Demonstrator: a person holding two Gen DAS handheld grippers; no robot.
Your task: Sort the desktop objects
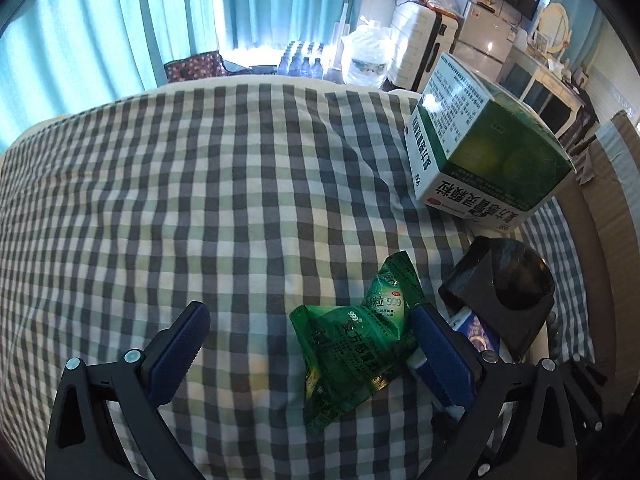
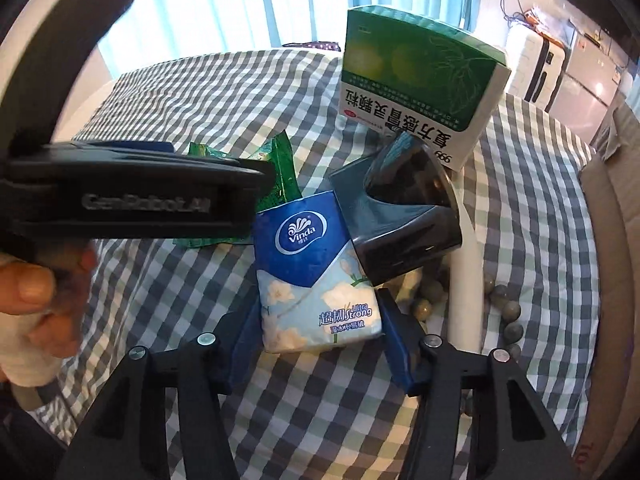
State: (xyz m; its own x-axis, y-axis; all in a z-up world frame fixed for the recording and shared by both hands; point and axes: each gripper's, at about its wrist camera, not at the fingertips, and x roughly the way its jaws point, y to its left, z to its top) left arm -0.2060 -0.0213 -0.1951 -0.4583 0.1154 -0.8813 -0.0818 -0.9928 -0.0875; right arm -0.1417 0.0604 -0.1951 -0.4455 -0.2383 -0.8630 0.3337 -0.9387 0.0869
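A checked cloth [image 1: 200, 184] in grey, green and white is spread over the worktop, and teal curtains [image 1: 120, 20] are seen behind it.

The tissue pack [image 2: 312, 272] is taken as the landmark. It is blue and white, and it lies on the cloth near the middle of the pile of things.

To the left of the tissue pack, the left claw [image 1: 308, 344] is held low over the cloth. Its blue pads [image 1: 180, 352] are spread wide. A crinkled green sachet [image 1: 356, 340] is seen between them, close against the right pad, but it is not pinched. A person's hand [image 2: 28, 292] is seen at the far left of the right wrist view.

The tissue pack itself is set between the pads [image 2: 396, 344] of the right claw [image 2: 316, 340]. The pads are right at its two sides, and it looks pinched there.

Just to the right of the tissue pack, and touching it, a dark shiny holder [image 2: 400, 216] is seen. Behind the holder, a green and white medicine box [image 2: 420, 88] is tilted. Round grey-green beads [image 2: 504, 308] lie to the right of the tissue pack, beside a white tube [image 2: 464, 280].
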